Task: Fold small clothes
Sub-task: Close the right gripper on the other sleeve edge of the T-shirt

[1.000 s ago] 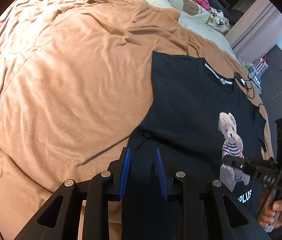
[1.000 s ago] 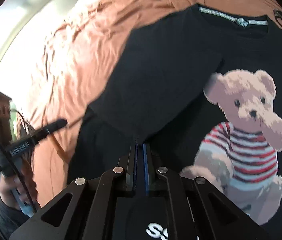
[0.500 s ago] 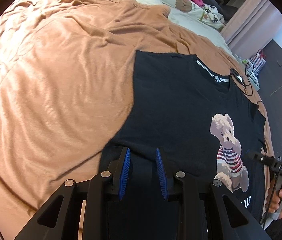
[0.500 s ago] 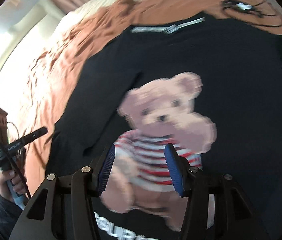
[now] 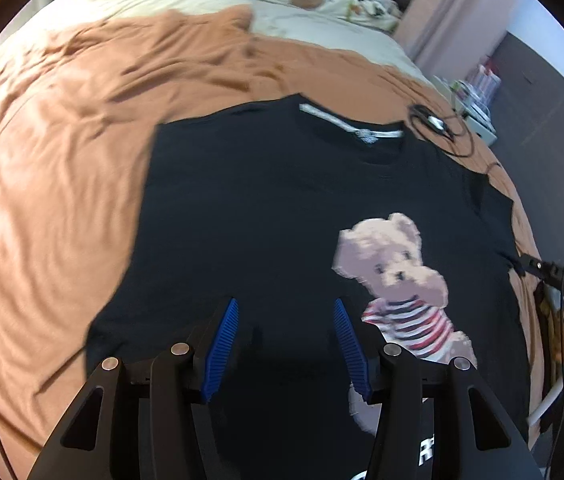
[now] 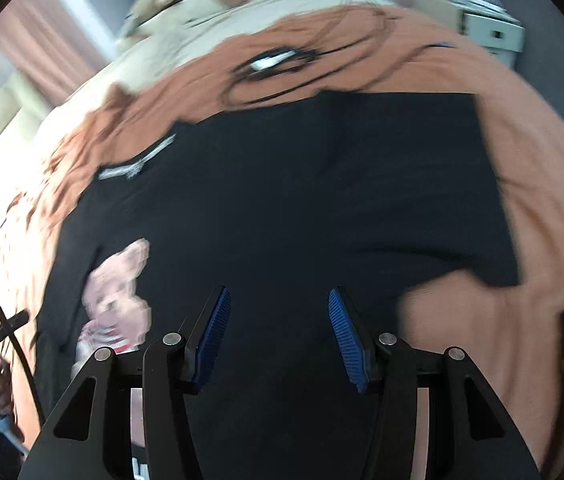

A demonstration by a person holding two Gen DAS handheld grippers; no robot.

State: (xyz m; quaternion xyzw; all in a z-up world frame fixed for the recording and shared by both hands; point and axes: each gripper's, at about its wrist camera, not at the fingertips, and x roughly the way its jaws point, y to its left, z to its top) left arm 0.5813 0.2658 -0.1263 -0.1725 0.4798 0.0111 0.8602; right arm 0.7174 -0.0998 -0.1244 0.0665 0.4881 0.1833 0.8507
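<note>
1. My left gripper [image 5: 284, 340] hangs over the near left part of the black cotton T-shirt with a teddy-bear print [image 5: 266, 216]. Its jaws are opening, with nothing pinched between the blue ribbed pads.
2. My right gripper [image 6: 278, 332] is above the right half of the same shirt, jaws parted to a middling width and empty. This view is smeared, so fine detail is lost.
3. The shirt lies face up and mostly flat on the rumpled orange-brown bedspread [image 5: 54, 184], neckband towards the far side. Its left side already looks folded in to a straight edge, and the right short sleeve [image 6: 478, 208] is spread out towards the right.
4. I judge the fabric light, soft and limp. It should sag and crease when lifted, and it may drag on the fuzzy bedspread rather than slide.
5. The best hold seems to be an edge: the right sleeve hem or shoulder seam with one gripper and the right hem lower down with the other, pinching both layers so the fold comes over straight.
6. A black cable with a small white device [image 5: 438, 124] lies on the bedspread, touching or just beyond the far right shoulder, and could snag.
7. The cream bedding with toys [image 5: 314, 4] at the far end is well apart.
</note>
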